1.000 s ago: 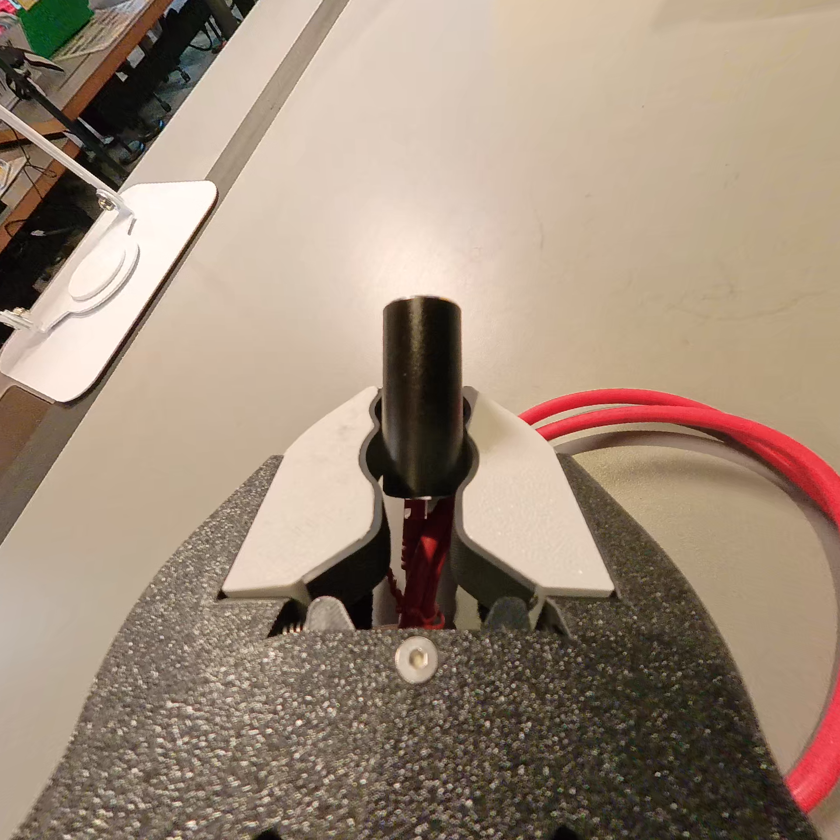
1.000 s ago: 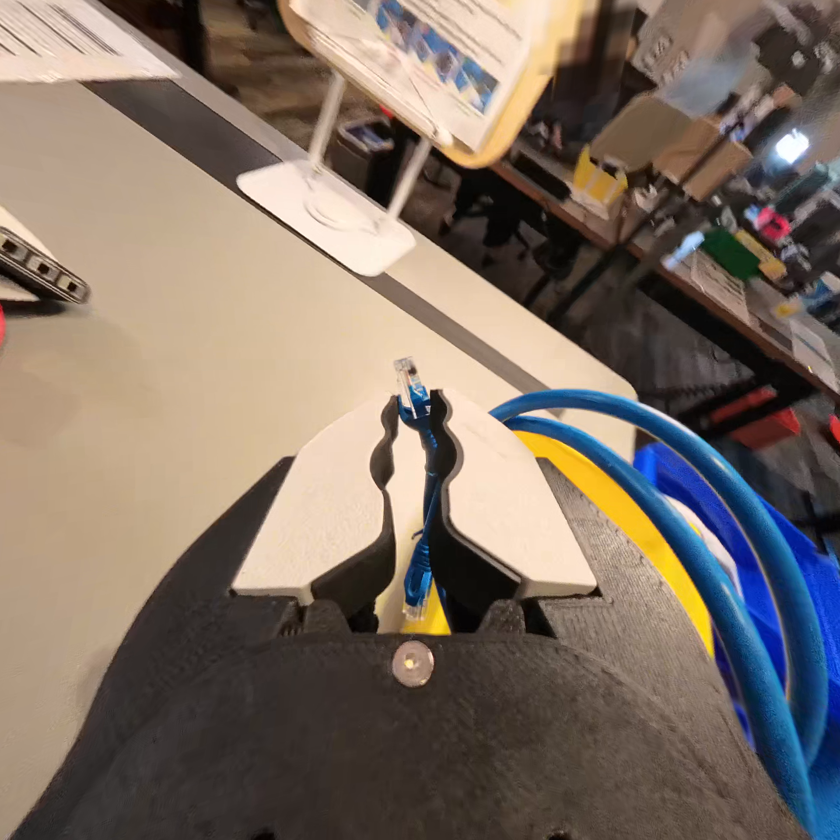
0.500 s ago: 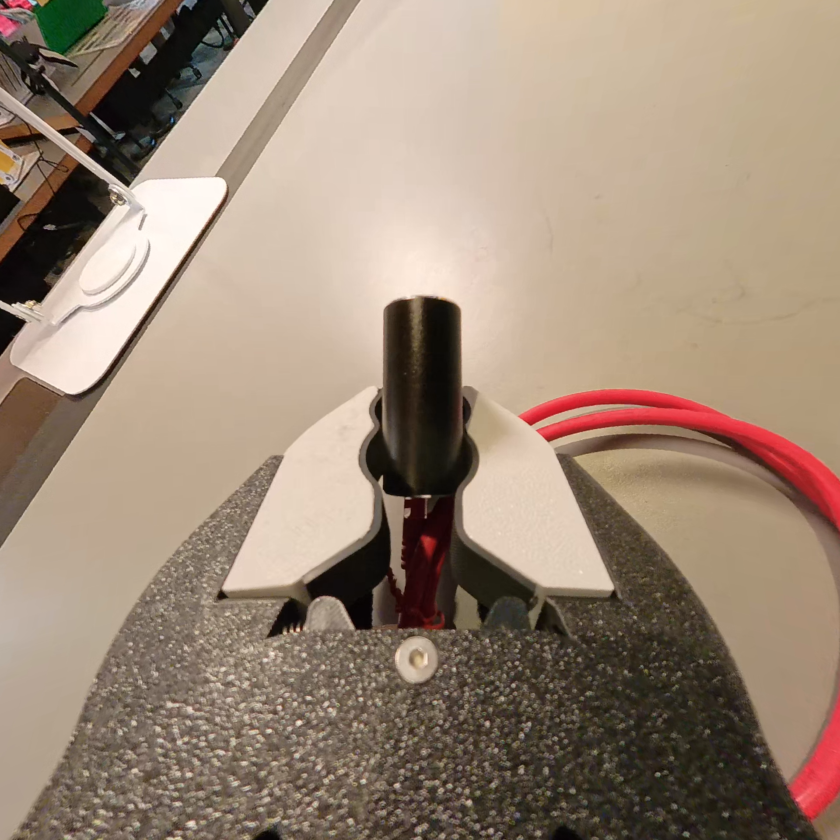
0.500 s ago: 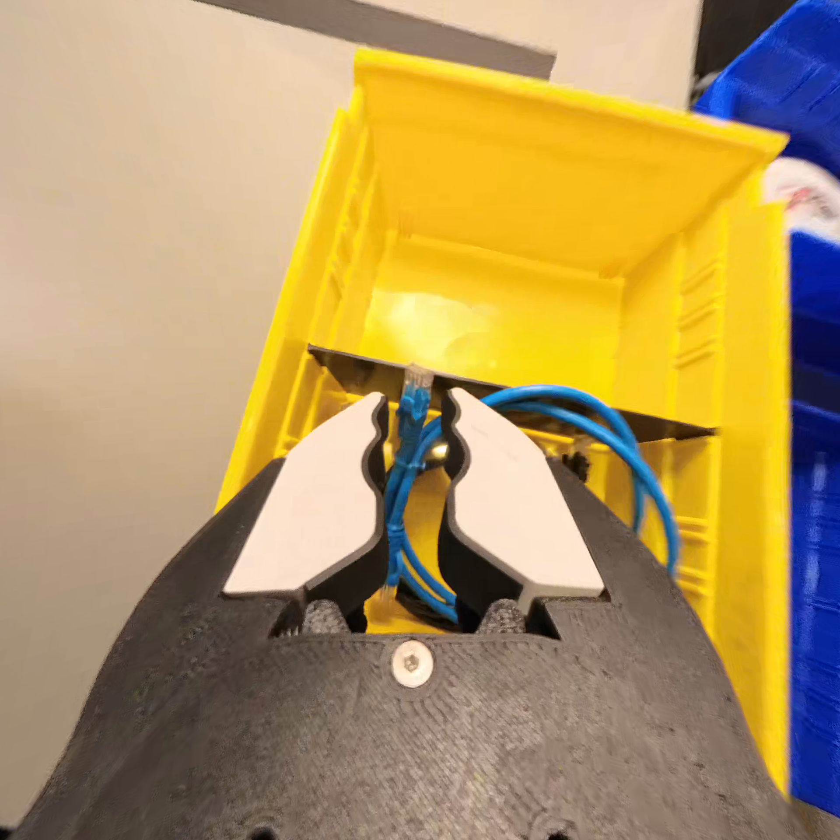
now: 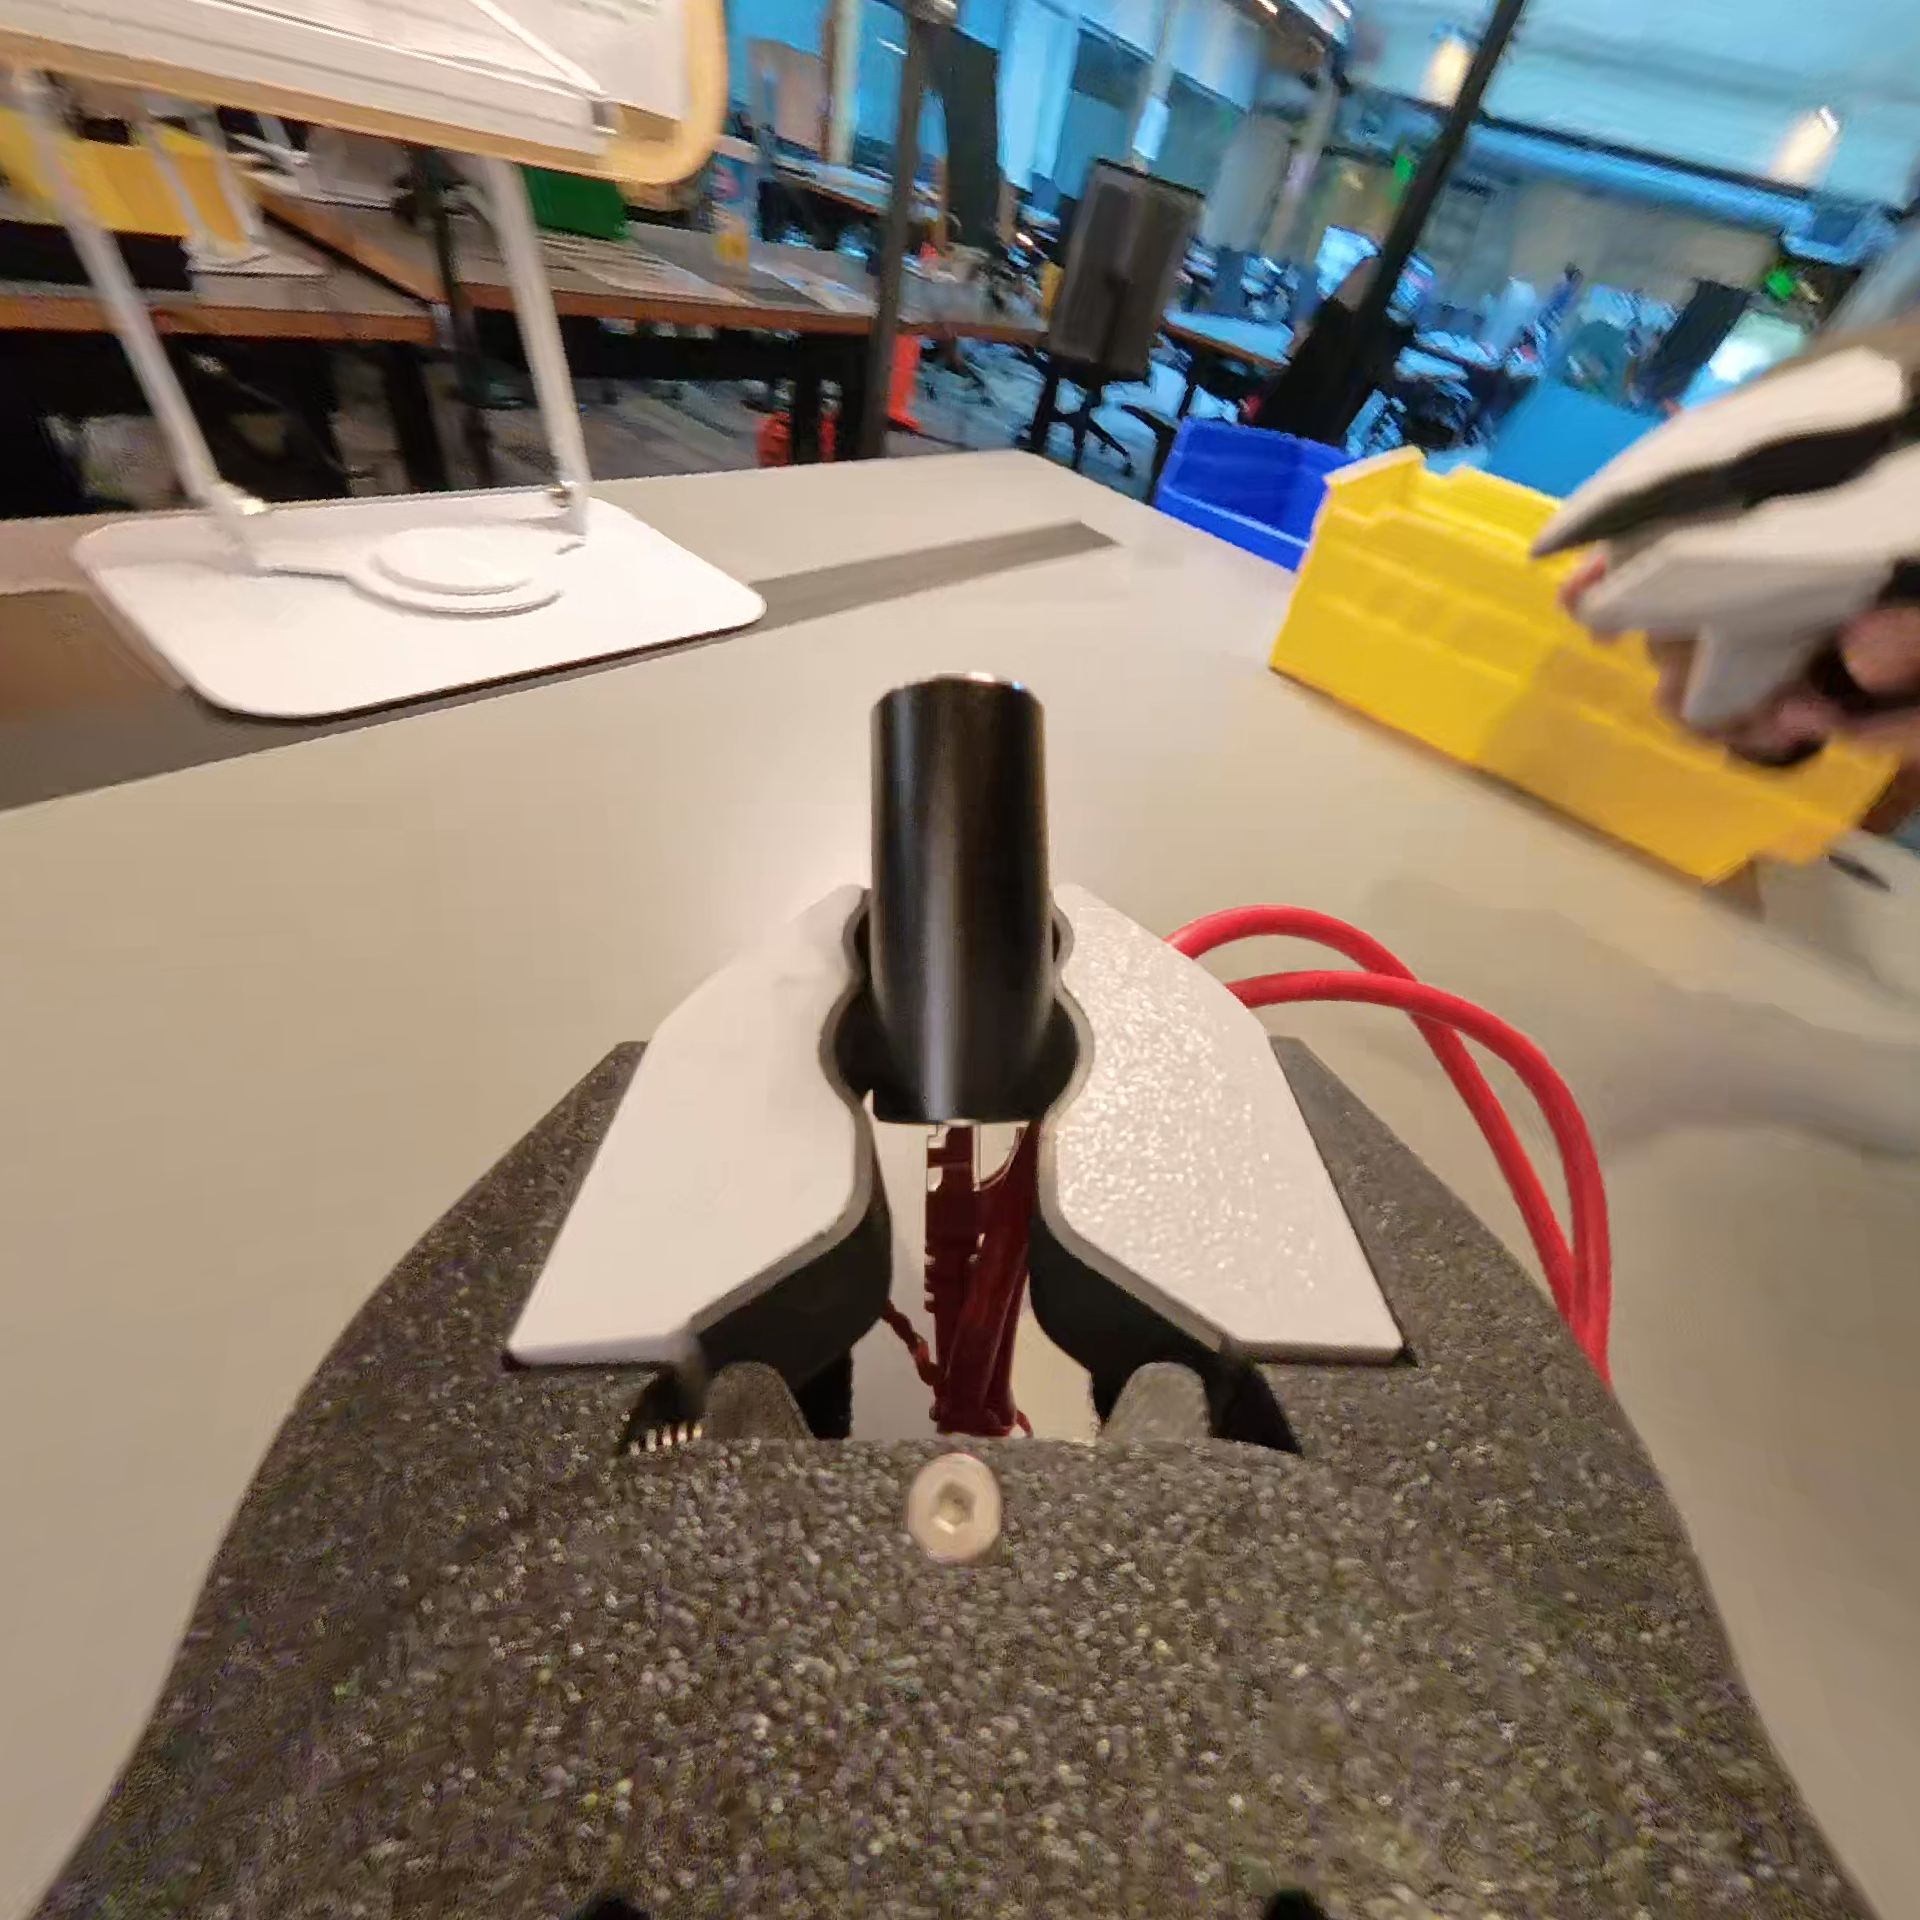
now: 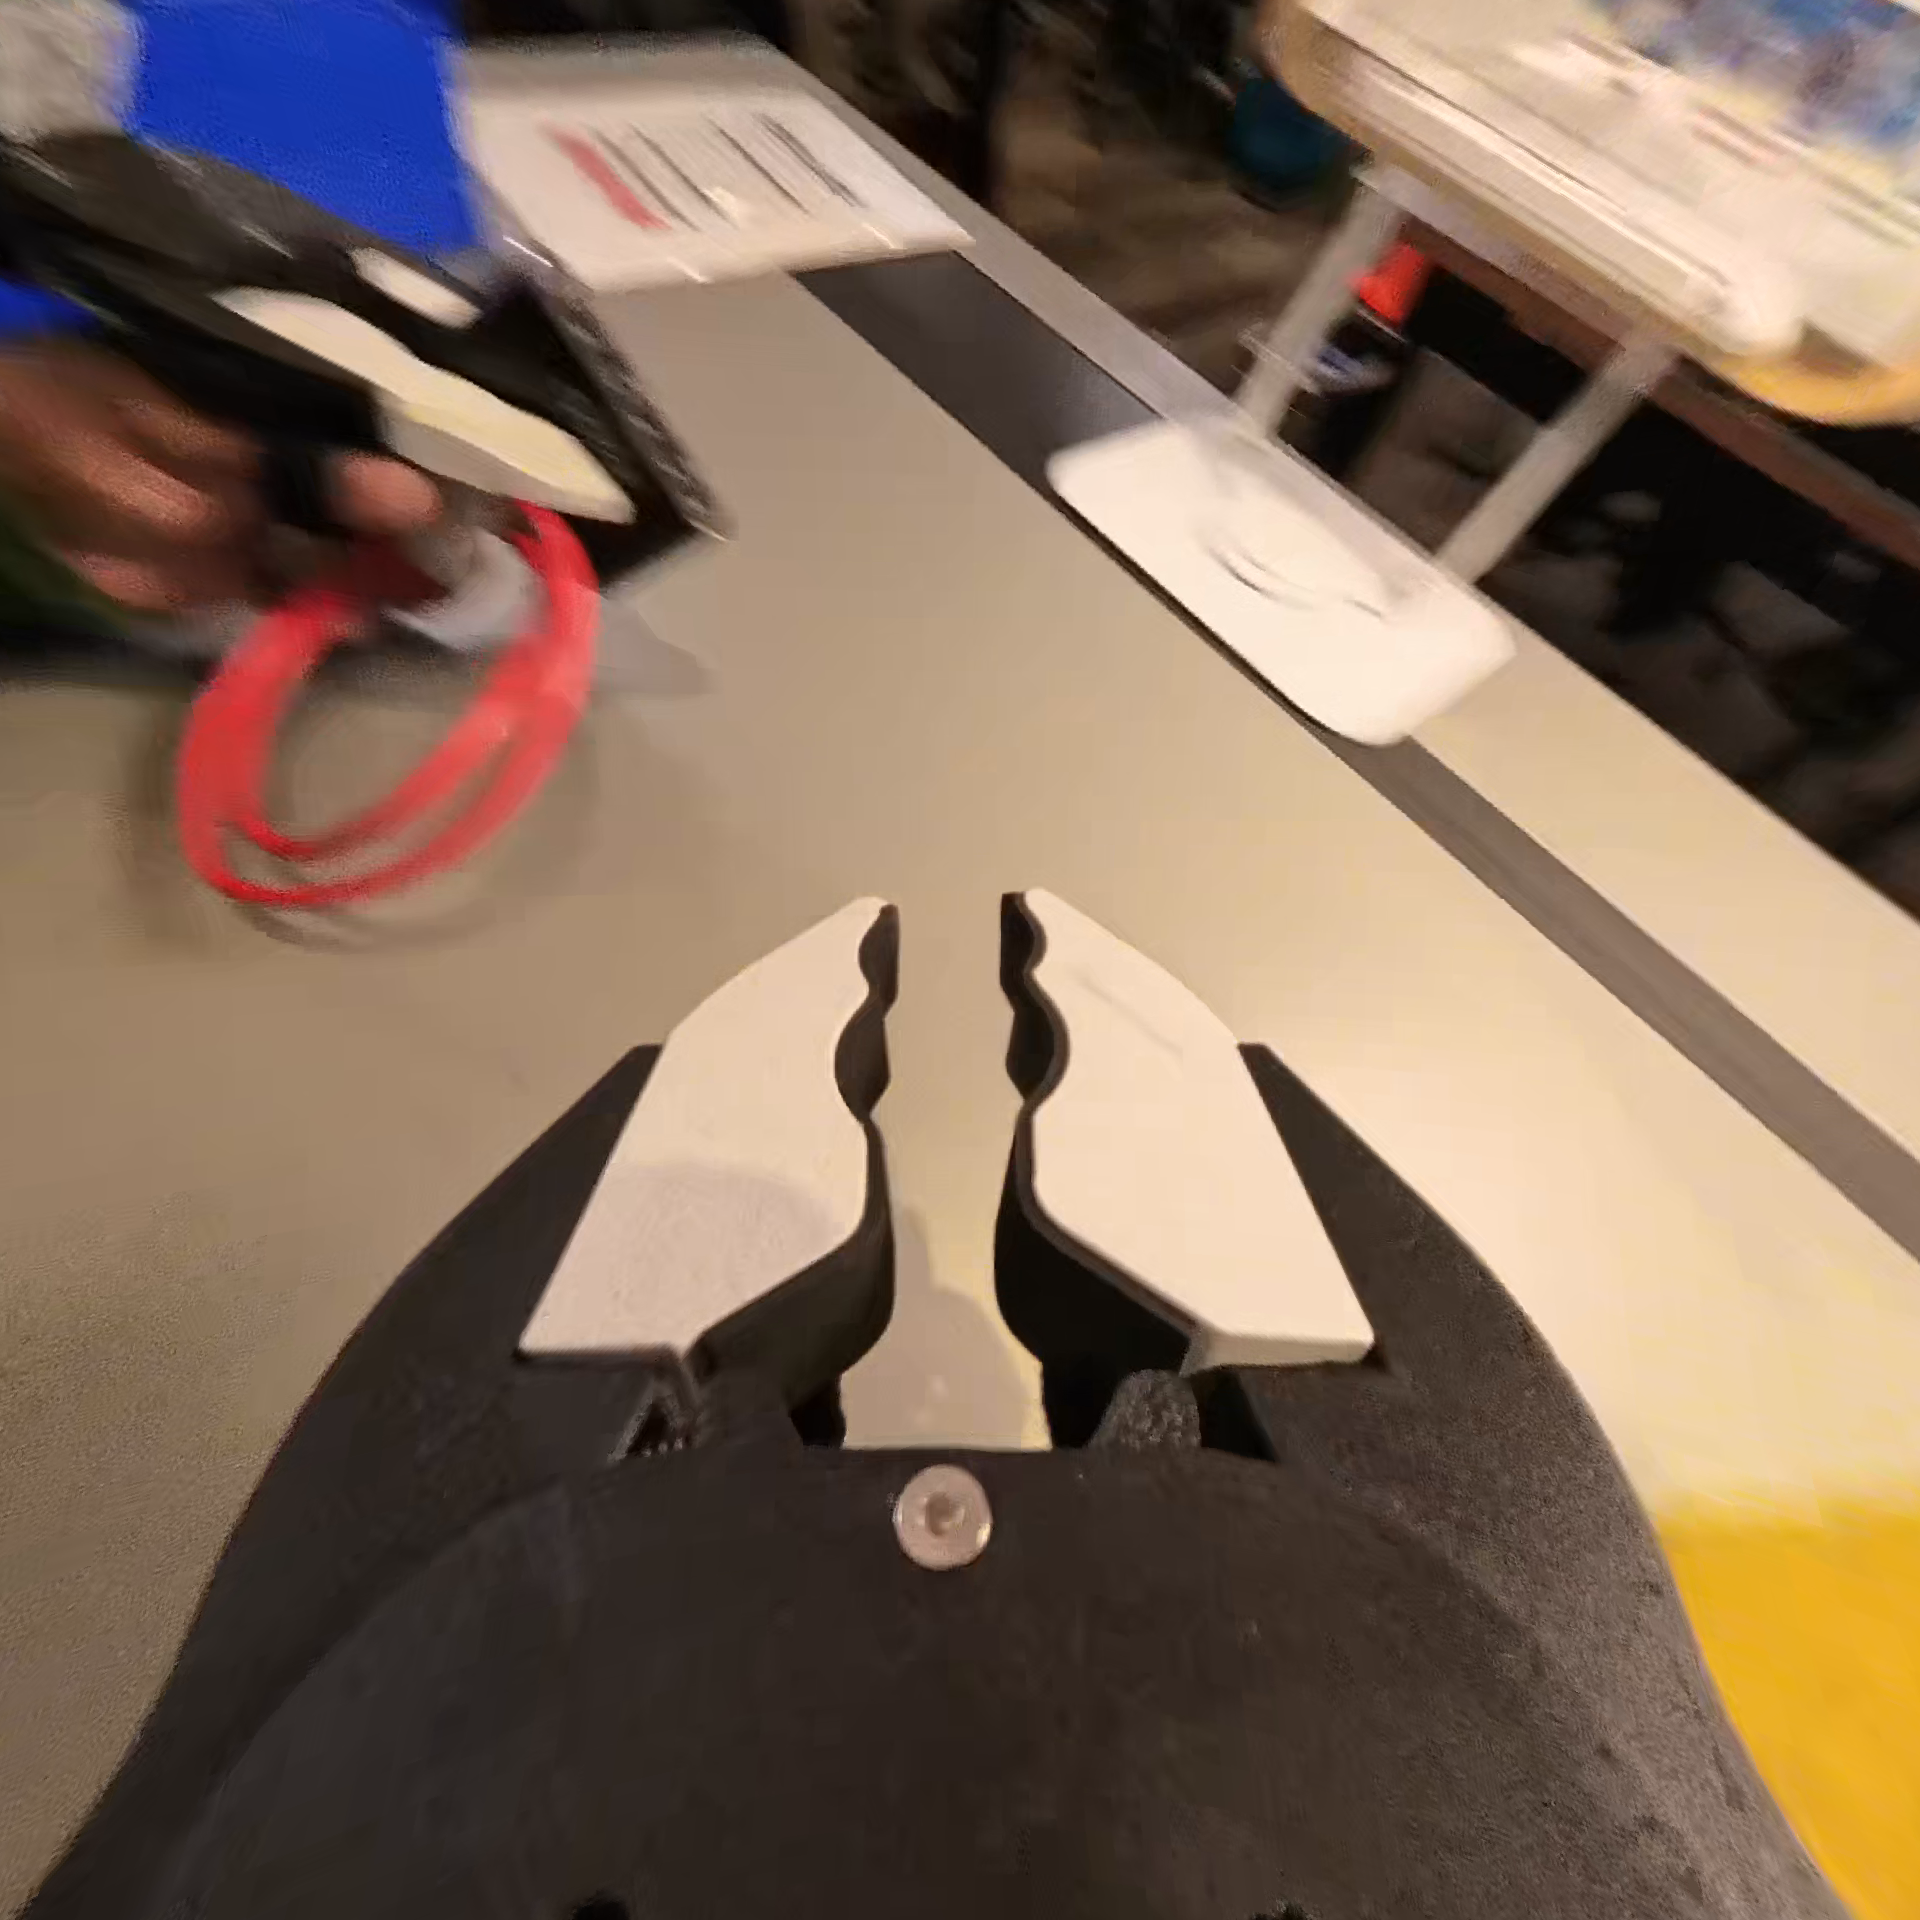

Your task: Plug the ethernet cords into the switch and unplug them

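- Since the earlier frame, right gripper (image 6: pixel 943 914) has let go of the blue cord and left the yellow bin (image 5: pixel 1538 665); fingers apart, empty.
- Left gripper (image 5: pixel 958 930): fingers clamped on one black cylinder (image 5: pixel 956 894), centre frame.
- One red cord (image 5: pixel 1496 1101), two loops, lower right over counter (image 5: pixel 416 935).
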### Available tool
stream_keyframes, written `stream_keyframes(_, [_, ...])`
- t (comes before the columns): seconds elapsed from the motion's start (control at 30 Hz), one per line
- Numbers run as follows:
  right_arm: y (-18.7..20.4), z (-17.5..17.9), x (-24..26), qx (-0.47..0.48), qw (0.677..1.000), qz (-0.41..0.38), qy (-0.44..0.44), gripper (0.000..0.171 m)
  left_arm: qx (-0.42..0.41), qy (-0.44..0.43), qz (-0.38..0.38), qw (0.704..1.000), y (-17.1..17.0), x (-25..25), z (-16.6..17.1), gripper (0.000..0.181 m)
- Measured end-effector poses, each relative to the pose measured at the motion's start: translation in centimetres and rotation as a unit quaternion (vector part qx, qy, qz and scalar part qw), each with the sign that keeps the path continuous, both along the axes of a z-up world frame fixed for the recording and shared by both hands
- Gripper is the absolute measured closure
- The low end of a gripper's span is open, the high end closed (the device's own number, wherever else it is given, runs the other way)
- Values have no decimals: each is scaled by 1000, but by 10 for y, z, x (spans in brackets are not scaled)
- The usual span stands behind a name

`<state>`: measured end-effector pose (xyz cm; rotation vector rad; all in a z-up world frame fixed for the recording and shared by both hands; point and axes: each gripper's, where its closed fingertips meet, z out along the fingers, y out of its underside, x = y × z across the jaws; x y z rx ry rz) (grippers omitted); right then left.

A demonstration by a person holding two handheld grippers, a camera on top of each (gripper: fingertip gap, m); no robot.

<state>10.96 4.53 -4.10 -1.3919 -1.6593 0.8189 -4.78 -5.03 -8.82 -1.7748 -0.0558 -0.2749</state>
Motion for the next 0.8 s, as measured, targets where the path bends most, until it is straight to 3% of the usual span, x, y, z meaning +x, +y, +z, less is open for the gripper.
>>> stream_keyframes(0.13, [-103,-4,-73,-95,981,168,37,153,12,-56,59,997,-1,-15,-1,153])
stream_keyframes(0.23, [-143,-30,-106,-106,972,208,7,152,42,-108,65,991,-3,-20,5,153])
stream_keyframes(0.33, [-135,-68,-123,-60,983,172,-19,154,73,-175,44,981,-5,-20,10,154])
stream_keyframes(0.43, [-126,-86,-127,-83,986,144,-24,153,110,-250,4,962,-7,-16,20,154])
stream_keyframes(0.67, [-138,-21,-123,-142,972,160,93,158,193,-331,-44,922,-10,-8,41,154])
stream_keyframes(0.8, [-159,-28,-119,-108,974,180,84,159,221,-354,-57,907,-10,-3,47,153])
